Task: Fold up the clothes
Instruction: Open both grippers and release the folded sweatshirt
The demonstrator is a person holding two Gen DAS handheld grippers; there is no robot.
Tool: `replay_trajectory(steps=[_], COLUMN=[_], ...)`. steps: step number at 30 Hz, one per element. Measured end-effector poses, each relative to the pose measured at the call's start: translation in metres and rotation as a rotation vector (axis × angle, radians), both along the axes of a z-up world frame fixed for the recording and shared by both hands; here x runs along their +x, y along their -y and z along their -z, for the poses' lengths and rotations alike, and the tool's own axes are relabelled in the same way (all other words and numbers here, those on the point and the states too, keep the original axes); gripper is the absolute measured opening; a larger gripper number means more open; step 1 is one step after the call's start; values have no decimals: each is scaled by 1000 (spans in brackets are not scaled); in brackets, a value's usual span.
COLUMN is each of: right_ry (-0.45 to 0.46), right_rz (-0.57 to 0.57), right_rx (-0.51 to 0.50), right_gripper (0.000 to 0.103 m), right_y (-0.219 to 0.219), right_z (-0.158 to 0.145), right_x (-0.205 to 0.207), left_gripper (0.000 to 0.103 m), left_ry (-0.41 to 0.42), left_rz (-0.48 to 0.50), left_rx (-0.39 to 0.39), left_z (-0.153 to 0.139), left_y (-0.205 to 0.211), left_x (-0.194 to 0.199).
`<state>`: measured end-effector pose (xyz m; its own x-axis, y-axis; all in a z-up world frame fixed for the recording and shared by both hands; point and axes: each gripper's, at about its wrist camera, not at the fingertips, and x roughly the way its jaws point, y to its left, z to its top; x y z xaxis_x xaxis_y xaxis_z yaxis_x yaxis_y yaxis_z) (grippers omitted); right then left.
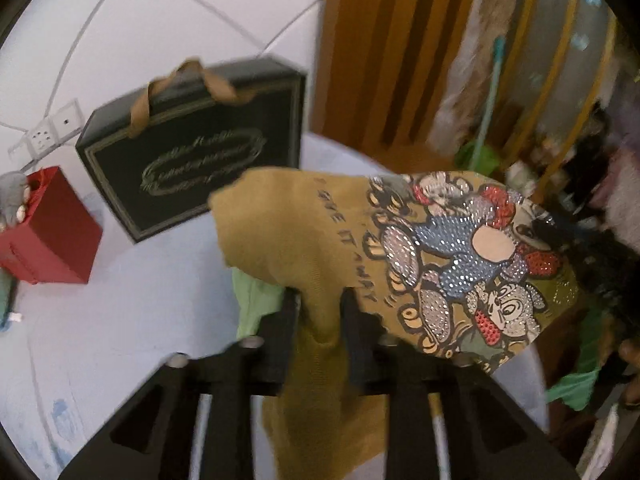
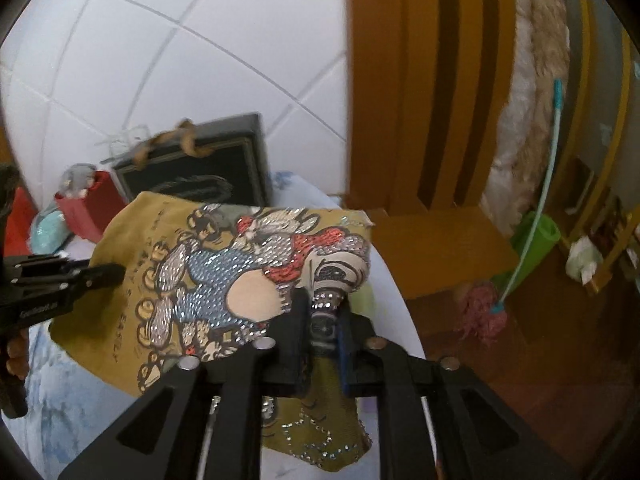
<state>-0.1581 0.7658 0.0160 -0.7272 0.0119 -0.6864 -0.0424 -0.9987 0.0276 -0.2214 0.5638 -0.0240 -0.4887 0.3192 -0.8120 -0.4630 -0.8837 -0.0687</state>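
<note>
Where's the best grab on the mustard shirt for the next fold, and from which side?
Take the mustard shirt at its plain edges, one on each side of the rhinestone print, coming from above. The studded patch looks stiff and bumpy; plain cloth pinches flatter. Probably safest with both grippers spread apart.

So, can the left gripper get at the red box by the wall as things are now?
Probably not at once. The left gripper has the mustard shirt between its fingers. The table toward the red box looks free, so the shirt must go down first.
</note>
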Motion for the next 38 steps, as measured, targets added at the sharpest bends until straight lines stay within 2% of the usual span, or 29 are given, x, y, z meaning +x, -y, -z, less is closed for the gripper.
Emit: replay_trajectory(steps=[1, 2, 3, 7, 12, 15, 26, 38], right_ry=[4, 8, 17, 54, 50, 50, 113, 168], right_rz=[19, 30, 40, 56, 67, 56, 6, -17], right_rx=[-6, -17, -32, -67, -102, -123, -154, -147], right_gripper=[38, 58, 68, 70, 92, 101, 103, 103], right_y=[-6, -12, -17, -23, -19, -13, 16, 32], right_z=[7, 12, 18, 33, 34, 33, 45, 59], right_x=[-3, -5, -7, -9, 6, 16, 49, 71], left_gripper=[54, 58, 59, 66, 67, 67, 68, 68], left_ry=[6, 18, 29, 49, 44, 36, -20, -42], left_rz=[-7, -9, -12, -22, -5, 16, 33, 1], left_rx=[-21, -26, -32, -61, -46, -42, -35, -57], left_z=[7, 12, 15, 24, 16, 10, 0, 2], left_y=[-2, -1, -1, 0, -1, -3, -1, 2], left_x=[-3, -5, -6, -3, 16, 31, 80, 96])
